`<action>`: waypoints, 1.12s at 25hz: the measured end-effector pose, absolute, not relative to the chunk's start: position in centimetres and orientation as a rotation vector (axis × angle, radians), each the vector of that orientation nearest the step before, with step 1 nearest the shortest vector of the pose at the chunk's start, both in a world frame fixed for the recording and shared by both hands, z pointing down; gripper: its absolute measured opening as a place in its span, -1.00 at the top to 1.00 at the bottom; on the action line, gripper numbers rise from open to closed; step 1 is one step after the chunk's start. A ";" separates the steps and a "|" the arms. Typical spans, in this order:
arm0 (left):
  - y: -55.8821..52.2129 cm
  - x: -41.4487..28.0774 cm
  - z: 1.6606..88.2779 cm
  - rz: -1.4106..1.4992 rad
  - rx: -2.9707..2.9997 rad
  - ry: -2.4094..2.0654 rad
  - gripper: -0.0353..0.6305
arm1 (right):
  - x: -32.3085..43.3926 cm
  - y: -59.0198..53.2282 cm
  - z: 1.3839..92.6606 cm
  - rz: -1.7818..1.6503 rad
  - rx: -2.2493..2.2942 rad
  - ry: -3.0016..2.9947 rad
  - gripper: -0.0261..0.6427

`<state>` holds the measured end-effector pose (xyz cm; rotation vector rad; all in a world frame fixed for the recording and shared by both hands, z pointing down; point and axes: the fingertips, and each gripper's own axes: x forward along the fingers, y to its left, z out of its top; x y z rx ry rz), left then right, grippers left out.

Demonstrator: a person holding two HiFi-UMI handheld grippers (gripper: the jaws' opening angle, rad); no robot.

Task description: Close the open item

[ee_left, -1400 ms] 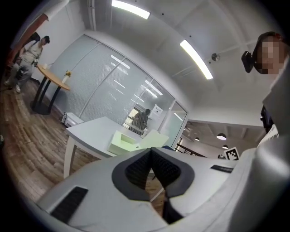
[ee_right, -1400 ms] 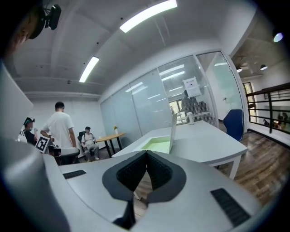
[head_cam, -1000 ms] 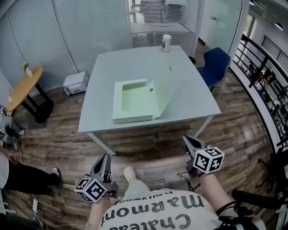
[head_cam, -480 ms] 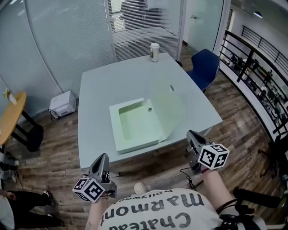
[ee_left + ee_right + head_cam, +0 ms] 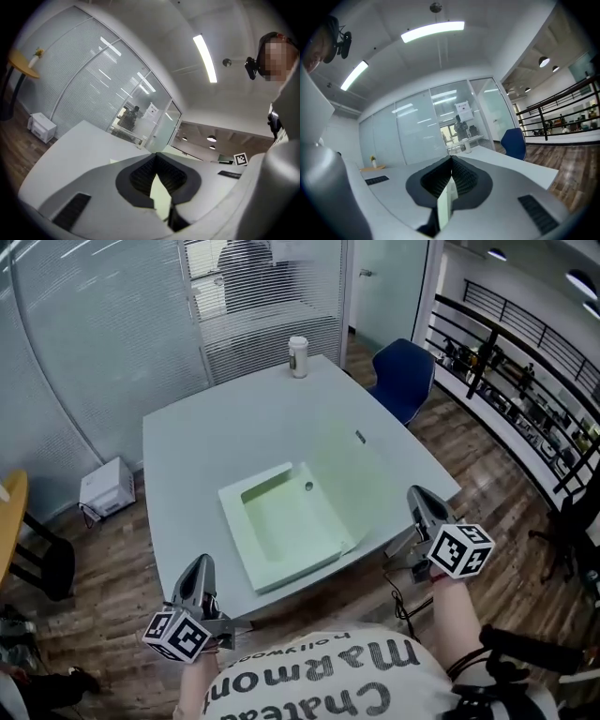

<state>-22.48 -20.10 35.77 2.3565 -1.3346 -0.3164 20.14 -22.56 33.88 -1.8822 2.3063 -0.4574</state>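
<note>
A pale green box (image 5: 281, 524) lies open on the grey table (image 5: 187, 442), its lid (image 5: 352, 476) folded out flat to the right. My left gripper (image 5: 199, 565) hovers just off the table's front edge, below the box's left corner, shut and empty. My right gripper (image 5: 418, 494) is off the table's right front corner, close to the lid's edge, also shut with nothing held. In the left gripper view the jaws (image 5: 156, 157) meet at the tips, with green showing behind them. The right gripper view shows the tips (image 5: 451, 160) touching too.
A white cup (image 5: 298, 356) stands at the table's far edge. A blue chair (image 5: 403, 376) sits behind the right corner. A small white unit (image 5: 105, 488) rests on the wooden floor at left. A black railing (image 5: 525, 381) runs along the right. Glass walls stand behind.
The table and box have come closer and lower in the head view. Both grippers now sit near the table's front edge; the right one has risen beside the lid.
</note>
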 end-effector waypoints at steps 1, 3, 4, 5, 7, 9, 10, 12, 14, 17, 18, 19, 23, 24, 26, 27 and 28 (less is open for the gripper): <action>-20.5 -22.5 36.0 -0.322 2.350 -1.331 0.90 | 20.7 -22.9 33.7 -0.452 -1.898 2.289 0.92; -21.4 -22.9 36.8 -0.321 2.328 -1.351 0.90 | 21.5 -23.8 33.7 -0.447 -1.905 2.269 0.92; -21.9 -23.2 37.2 -0.318 2.314 -1.370 0.90 | 21.8 -24.4 33.7 -0.446 -1.899 2.266 0.92; -22.4 -23.3 37.5 -0.314 2.302 -1.382 0.90 | 22.1 -25.1 33.6 -0.443 -1.890 2.265 0.92; -23.0 -23.4 37.8 -0.310 2.281 -1.383 0.90 | 22.8 -26.7 33.4 -0.427 -1.882 2.260 0.92; -23.4 -23.6 37.8 -0.315 2.263 -1.402 0.91 | 23.4 -28.9 33.3 -0.430 -1.873 2.272 0.91; -23.8 -24.0 37.8 -0.320 2.251 -1.427 0.90 | 23.4 -30.3 33.4 -0.455 -1.849 2.298 0.65; -24.6 -24.9 37.7 -0.335 2.212 -1.487 0.90 | 22.8 -33.5 33.8 -0.529 -1.766 2.362 0.60; -25.0 -25.4 37.9 -0.344 2.162 -1.544 0.90 | 22.1 -36.1 34.1 -0.584 -1.682 2.421 0.61; -25.0 -25.0 38.8 -0.329 2.095 -1.614 0.91 | 20.7 -38.6 35.3 -0.673 -1.536 2.552 0.92; -25.1 -24.5 39.0 -0.321 2.076 -1.632 0.91 | 19.8 -39.1 35.7 -0.704 -1.451 2.619 0.92; -25.2 -23.8 39.1 -0.309 2.059 -1.647 0.91 | 18.8 -39.4 36.0 -0.722 -1.354 2.690 0.92; -25.8 -21.2 39.8 -0.256 2.017 -1.693 0.90 | 15.2 -39.8 35.5 -0.652 -0.996 2.900 0.92; -25.6 -20.9 40.0 -0.246 1.998 -1.713 0.90 | 14.2 -39.9 35.4 -0.629 -0.914 2.934 0.92; -24.7 -20.7 40.2 -0.232 1.950 -1.765 0.90 | 11.9 -39.6 35.0 -0.590 -0.742 2.994 0.92; -24.4 -20.6 40.2 -0.229 1.930 -1.790 0.90 | 10.8 -39.4 34.8 -0.571 -0.661 3.018 0.92; -24.2 -20.5 40.2 -0.228 1.916 -1.811 0.91 | 9.8 -39.3 34.6 -0.553 -0.592 3.039 0.92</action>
